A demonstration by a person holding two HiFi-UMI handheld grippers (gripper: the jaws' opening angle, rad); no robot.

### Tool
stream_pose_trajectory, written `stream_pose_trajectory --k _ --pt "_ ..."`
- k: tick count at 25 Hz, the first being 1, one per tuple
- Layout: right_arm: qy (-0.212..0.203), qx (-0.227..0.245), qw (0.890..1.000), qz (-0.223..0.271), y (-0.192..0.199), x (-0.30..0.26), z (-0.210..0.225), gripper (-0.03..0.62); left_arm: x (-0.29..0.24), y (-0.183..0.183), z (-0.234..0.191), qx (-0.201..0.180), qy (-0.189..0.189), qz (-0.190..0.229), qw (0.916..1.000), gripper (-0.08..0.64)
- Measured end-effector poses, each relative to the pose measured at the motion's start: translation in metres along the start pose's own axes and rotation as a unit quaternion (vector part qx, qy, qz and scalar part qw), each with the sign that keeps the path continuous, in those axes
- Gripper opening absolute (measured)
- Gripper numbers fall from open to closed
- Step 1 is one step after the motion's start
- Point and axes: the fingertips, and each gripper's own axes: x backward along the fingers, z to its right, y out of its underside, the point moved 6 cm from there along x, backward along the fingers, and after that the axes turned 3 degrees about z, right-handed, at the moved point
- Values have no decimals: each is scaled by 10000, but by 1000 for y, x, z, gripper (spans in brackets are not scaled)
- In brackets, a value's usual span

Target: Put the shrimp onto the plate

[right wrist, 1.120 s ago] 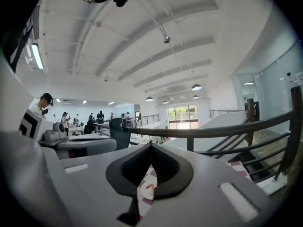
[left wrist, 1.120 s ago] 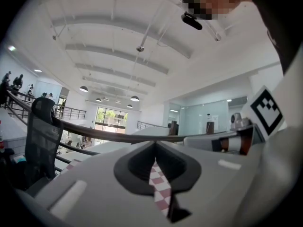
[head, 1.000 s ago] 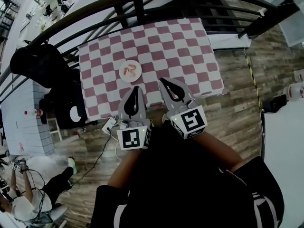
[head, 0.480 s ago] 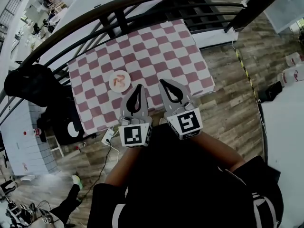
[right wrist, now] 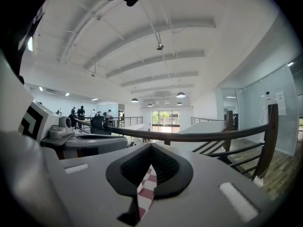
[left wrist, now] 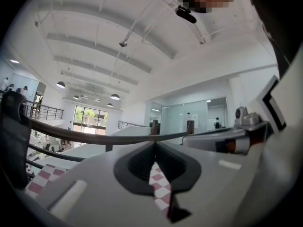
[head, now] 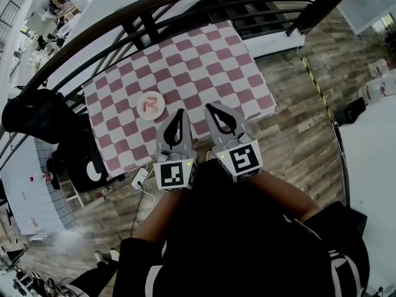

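Head view, shrimp on white plate, checkered table left side, L gripper & R gripper both w/ jaws closed tip to tip, empty, side by side over near edge.

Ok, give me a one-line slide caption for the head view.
Shrimp lying on the plate on a checkered table, with left gripper and right gripper both shut and empty at the near edge.

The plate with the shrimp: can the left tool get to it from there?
Probably yes. The plate lies just ahead and to the left of the left tool on the tablecloth, with nothing between them. The tool's jaws are shut, so they would need opening first.
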Motion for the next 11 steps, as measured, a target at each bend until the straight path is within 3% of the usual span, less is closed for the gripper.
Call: stream_pose_trajectory --k 11 --pt "-59 151 9988 -465 12 -8 -26 -2 20 2 -19 148 -79 46 9998 9"
